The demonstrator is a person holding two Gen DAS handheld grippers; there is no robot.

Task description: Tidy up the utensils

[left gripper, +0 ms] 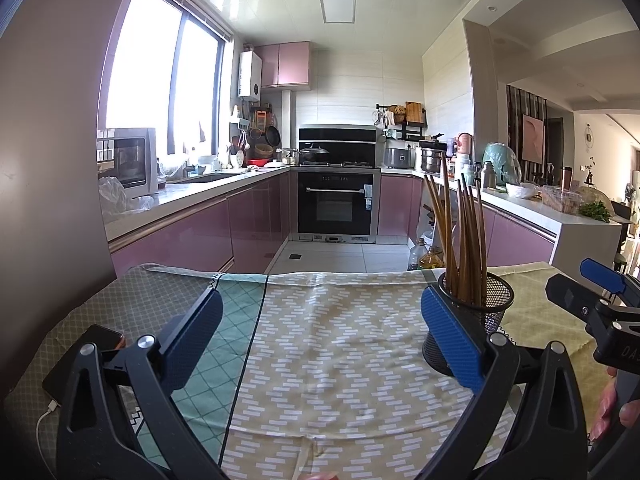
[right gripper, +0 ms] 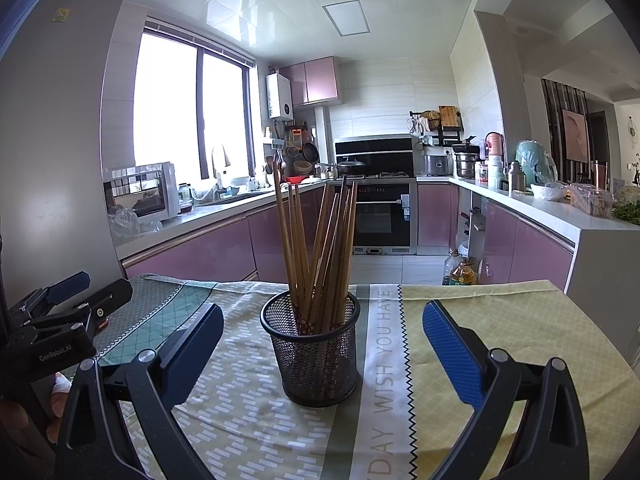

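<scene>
A black mesh cup (right gripper: 320, 364) stands upright on the patterned tablecloth (right gripper: 480, 344). Several brown wooden chopsticks (right gripper: 320, 248) stand in it, fanned out. In the right wrist view my right gripper (right gripper: 323, 312) is open, its fingers on either side of the cup and short of it, with nothing held. In the left wrist view my left gripper (left gripper: 322, 320) is open over bare cloth. There the cup (left gripper: 492, 300) sits just beyond the right finger, which hides part of it. Each gripper shows in the other's view: the right gripper (left gripper: 584, 286) at the right edge, the left gripper (right gripper: 96, 290) at the left edge.
A dark phone (left gripper: 88, 350) with a white cable lies on the table's left side. The table's far edge (left gripper: 320, 274) drops to the kitchen floor, where oil bottles (right gripper: 460, 270) stand. A hand (left gripper: 612, 412) holds the right gripper's handle. Pink cabinets and counters lie beyond.
</scene>
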